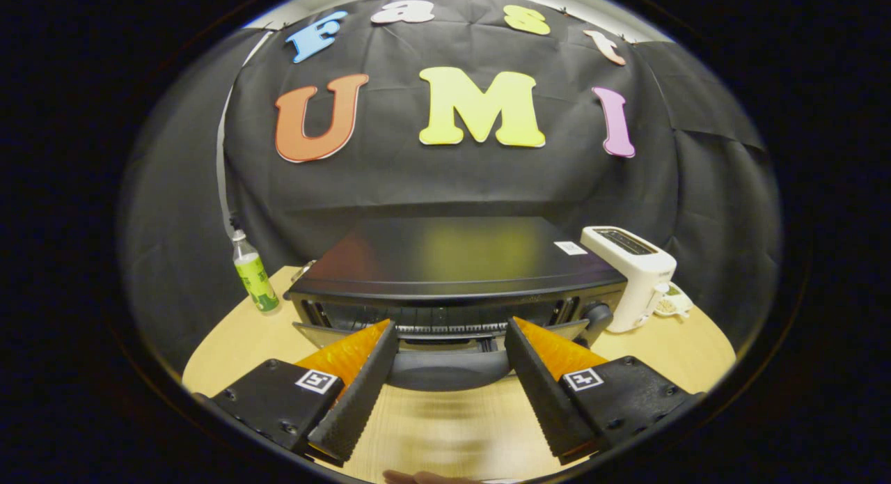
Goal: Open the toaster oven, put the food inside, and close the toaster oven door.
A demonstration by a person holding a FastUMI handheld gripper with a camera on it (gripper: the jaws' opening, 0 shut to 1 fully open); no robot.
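Gripper: the gripper (451,331) is spread wide and grasps nothing.
Handle: the door handle (449,369) lies between the fingertips, untouched.
Toaster oven: the toaster oven (456,271) sits just ahead on the counter (445,428), its door seemingly tipped partly open.
Surroundings: bottle (253,274) on one side, white toaster (637,271) on the other.
Risk: a shallow grip could slip off the rounded handle, and a hard tug could drag the oven forward.

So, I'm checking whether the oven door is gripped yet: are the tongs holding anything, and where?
Nothing held. The tongs are open, with the oven door handle between the fingers, neither pressing on it.
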